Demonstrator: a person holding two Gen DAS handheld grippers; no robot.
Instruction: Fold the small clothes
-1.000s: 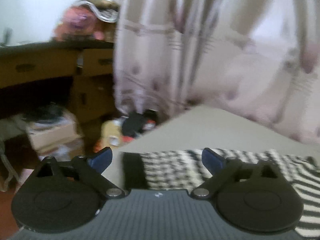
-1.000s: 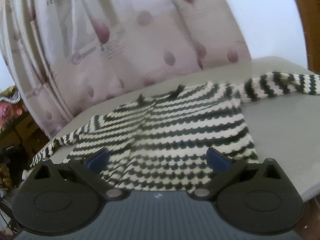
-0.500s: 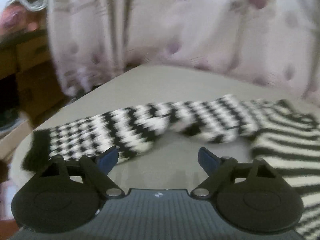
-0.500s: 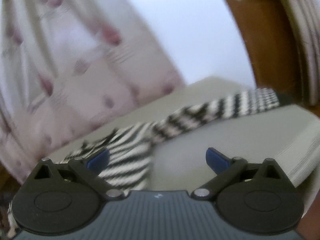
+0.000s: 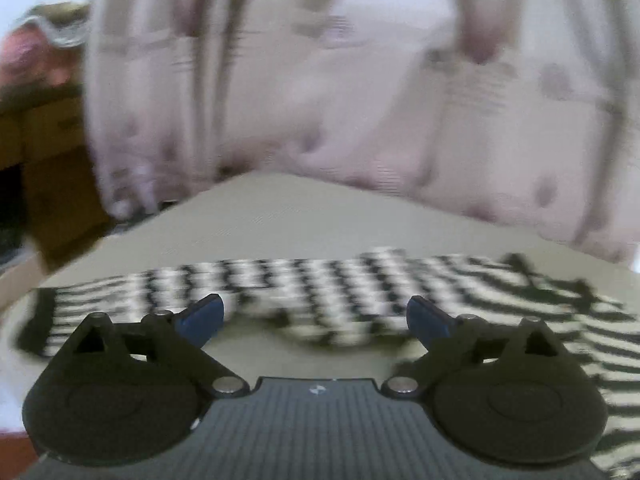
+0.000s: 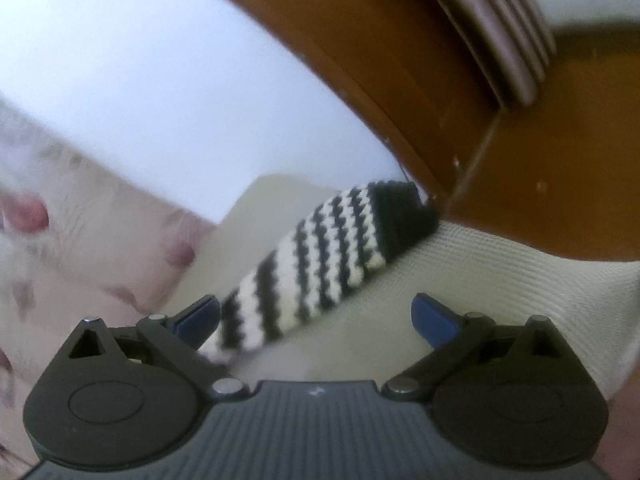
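A black-and-white striped knitted sweater lies flat on a beige padded surface (image 5: 280,216). In the left wrist view its left sleeve (image 5: 280,292) stretches across just ahead of my left gripper (image 5: 314,316), which is open and empty; the sweater's body (image 5: 580,320) lies to the right. In the right wrist view the right sleeve (image 6: 328,256) runs away to its black cuff (image 6: 400,208) near the surface's far corner. My right gripper (image 6: 316,318) is open and empty, its left fingertip beside the sleeve.
A pale curtain with mauve spots (image 5: 360,80) hangs behind the surface. Brown wooden furniture (image 6: 540,160) stands close past the right sleeve's cuff. Cardboard boxes (image 5: 52,128) and clutter lie at the far left. The surface's right edge (image 6: 580,320) drops off.
Both views have swung. The left gripper has moved closer to the left sleeve. The right gripper has turned right from the sweater's body to the right sleeve and its cuff. Both stayed open.
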